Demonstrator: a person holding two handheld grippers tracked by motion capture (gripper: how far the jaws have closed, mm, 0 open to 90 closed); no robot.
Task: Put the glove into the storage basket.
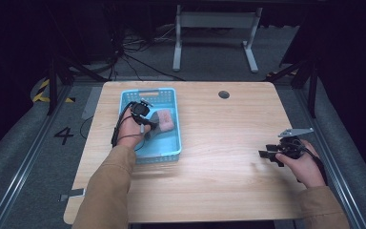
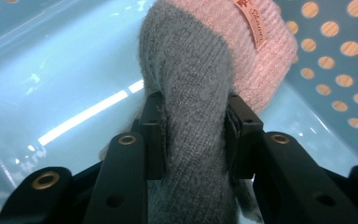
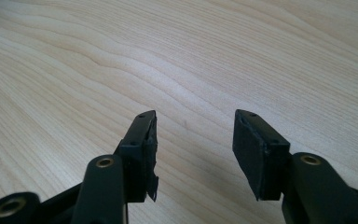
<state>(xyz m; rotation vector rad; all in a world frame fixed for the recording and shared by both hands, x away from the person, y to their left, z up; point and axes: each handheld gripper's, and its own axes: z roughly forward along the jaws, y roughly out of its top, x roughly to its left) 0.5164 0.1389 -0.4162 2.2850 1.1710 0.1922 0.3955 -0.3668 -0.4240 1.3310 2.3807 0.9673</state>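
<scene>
Sock: a knitted sock (image 2: 191, 116), grey at the near part and pink at the far part, with a small label on the pink end; it lies inside the blue basket (image 1: 171, 153), near its right wall.
Basket: a light blue plastic basket with round holes in the walls; it stands on the left half of the counter (image 1: 219, 152), and the sock (image 1: 161, 121) is seen in it from the high view.
Left tongs: the left tongs (image 2: 192, 133) point down into the basket, and the 2 pads (image 2: 154, 135) press on the grey part of the sock from both sides, so the jaws are partly closed on the thick knit.
Left tongs, from above: the left tongs (image 1: 148, 128) are low in the basket, held by the left hand (image 1: 132, 128).
Right tongs: the right tongs (image 3: 193, 149) stand wide apart with nothing between them, over bare wood.
Right tongs, place: the right tongs (image 1: 266, 153) rest at the right edge of the counter, well apart from the basket.
Step in hand: it seems the sock is being set down into the basket, or gripped there; the pictures cannot tell which.
Next move: if placing, the jaws must spread and lift straight up, so that the fuzzy knit does not cling to a pad.
</scene>
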